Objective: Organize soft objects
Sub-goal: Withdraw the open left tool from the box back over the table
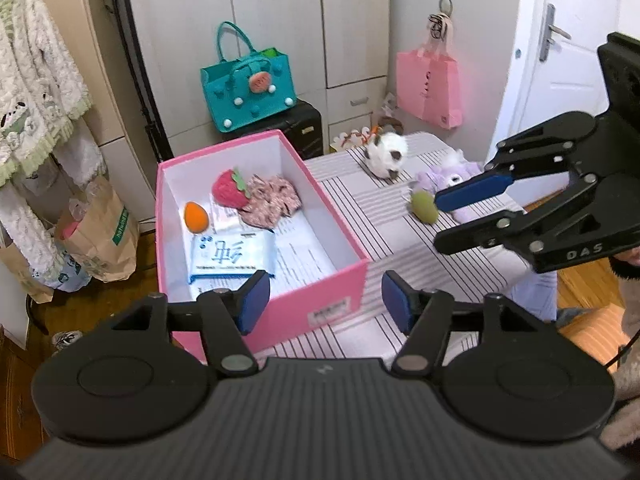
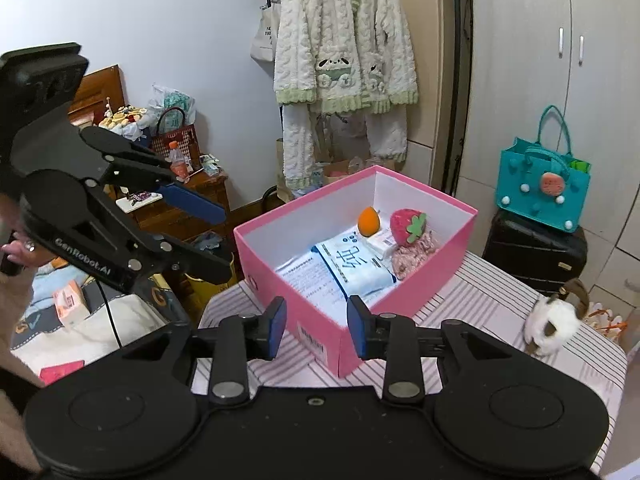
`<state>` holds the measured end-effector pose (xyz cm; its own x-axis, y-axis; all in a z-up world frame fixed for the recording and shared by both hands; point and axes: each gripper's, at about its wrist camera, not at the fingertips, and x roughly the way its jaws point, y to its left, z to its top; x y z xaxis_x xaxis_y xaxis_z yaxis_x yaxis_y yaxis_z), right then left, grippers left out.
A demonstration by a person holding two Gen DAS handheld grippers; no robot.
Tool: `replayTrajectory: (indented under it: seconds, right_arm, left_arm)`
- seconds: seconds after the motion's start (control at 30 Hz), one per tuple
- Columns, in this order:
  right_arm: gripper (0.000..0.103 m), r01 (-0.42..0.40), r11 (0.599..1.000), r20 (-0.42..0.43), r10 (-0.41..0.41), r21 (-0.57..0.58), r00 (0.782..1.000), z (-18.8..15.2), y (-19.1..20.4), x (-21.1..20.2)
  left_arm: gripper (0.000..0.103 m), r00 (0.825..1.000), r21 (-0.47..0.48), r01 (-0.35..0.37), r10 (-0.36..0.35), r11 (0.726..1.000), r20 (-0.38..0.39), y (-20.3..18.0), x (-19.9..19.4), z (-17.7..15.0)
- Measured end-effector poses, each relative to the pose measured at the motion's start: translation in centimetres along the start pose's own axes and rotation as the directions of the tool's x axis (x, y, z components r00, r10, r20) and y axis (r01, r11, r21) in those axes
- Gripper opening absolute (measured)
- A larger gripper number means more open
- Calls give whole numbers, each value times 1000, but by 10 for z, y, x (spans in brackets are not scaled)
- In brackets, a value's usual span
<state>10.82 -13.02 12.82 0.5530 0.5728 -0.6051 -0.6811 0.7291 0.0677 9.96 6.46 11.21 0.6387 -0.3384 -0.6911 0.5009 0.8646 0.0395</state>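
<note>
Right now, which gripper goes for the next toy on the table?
Right, probably. In the left wrist view the right gripper, open and empty, hangs beside the green toy and purple plush. The left gripper, also open and empty, sits back by the pink box.

The right claw (image 1: pixel 448 220), at three o'clock in the left wrist view, bears "DAS" in pale letters on its black arm. The left claw (image 2: pixel 218 240), at nine o'clock in the right wrist view, reads "Genticbot.AI". A blue-white packet (image 2: pixel 356 270) in the pink box (image 2: pixel 304 320) carries a large Chinese character "纯"; the box's end label is too small to read.
</note>
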Motion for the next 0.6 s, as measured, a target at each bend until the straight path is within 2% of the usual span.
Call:
replayTrajectory:
  seconds: [0.3, 0.6]
  right_arm:
    - [51, 36, 999, -6, -36, 19, 999, -45, 2, -28]
    - [55, 61, 992, -47, -56, 113, 997, -91, -15, -35]
  left_arm:
    - [64, 996, 44, 70, -67, 997, -58, -31, 15, -21]
    - [65, 984, 26, 144, -140, 989, -114, -53, 46, -36]
